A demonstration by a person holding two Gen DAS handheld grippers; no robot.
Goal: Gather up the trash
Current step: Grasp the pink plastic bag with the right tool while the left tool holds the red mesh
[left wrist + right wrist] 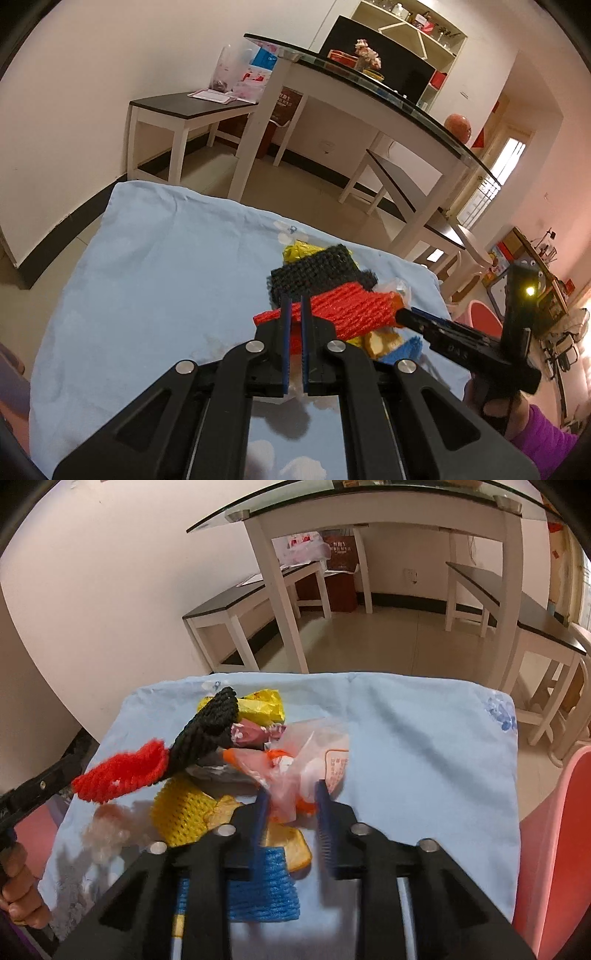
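Left gripper (294,314), low centre of frame, clenched on red foam net (343,310) over the pile; right gripper (291,805) parted around clear wrapper (295,771)—I close squarely, lift slowly.

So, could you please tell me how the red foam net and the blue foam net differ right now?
The red net is held off the cloth by the left gripper, while the blue net lies flat on it. The red net is curled and leans against a black net; the blue net sits partly under the right gripper. Both are ribbed foam mesh sleeves.
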